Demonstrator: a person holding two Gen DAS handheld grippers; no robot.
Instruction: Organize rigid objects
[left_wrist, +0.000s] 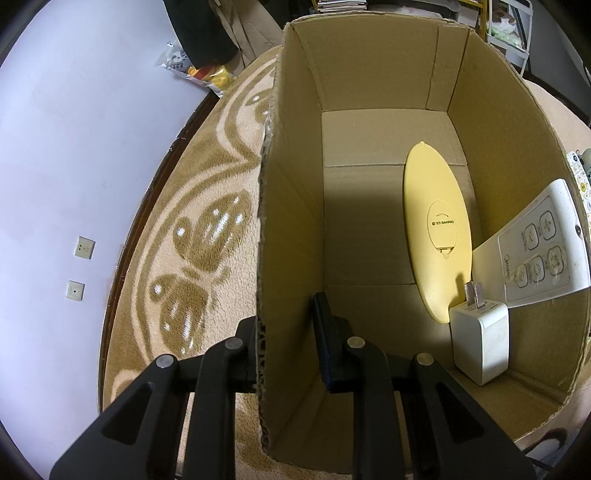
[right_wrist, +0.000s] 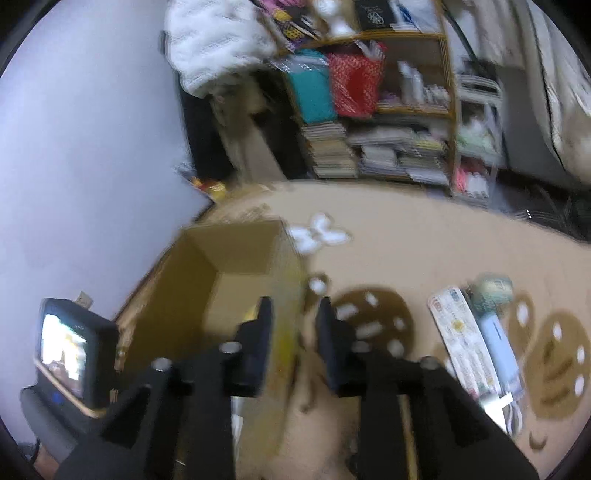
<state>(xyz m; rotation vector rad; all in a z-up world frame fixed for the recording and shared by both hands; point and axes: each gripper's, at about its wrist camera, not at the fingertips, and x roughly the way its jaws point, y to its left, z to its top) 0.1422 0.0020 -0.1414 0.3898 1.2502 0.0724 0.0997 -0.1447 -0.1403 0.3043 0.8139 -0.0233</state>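
The left hand-held gripper (left_wrist: 286, 345) straddles the cardboard box (left_wrist: 295, 229) wall, one finger either side, apparently clamping it. Inside the box lie a yellow oval remote (left_wrist: 437, 232), a white charger (left_wrist: 480, 338) and a white remote (left_wrist: 543, 247). The right hand-held gripper (right_wrist: 293, 332) hangs released above the box's edge; more remotes (right_wrist: 465, 339) lie right of the box on the carpet (right_wrist: 406, 240).

This is a lived-in room of a home. A plush beige carpet (right_wrist: 424, 240) with brown butterfly patterns covers the floor. Beyond its far edge stands a wooden bookshelf (right_wrist: 417, 110) crammed with stacked books, bags and small bottles. Left of the bookshelf, a white quilted garment (right_wrist: 218, 40) hangs by the plain pale wall (left_wrist: 74, 147), which carries two wall sockets (left_wrist: 84, 247). Household remote controls (right_wrist: 461, 339) lie on the carpet, nearer than the bookshelf.
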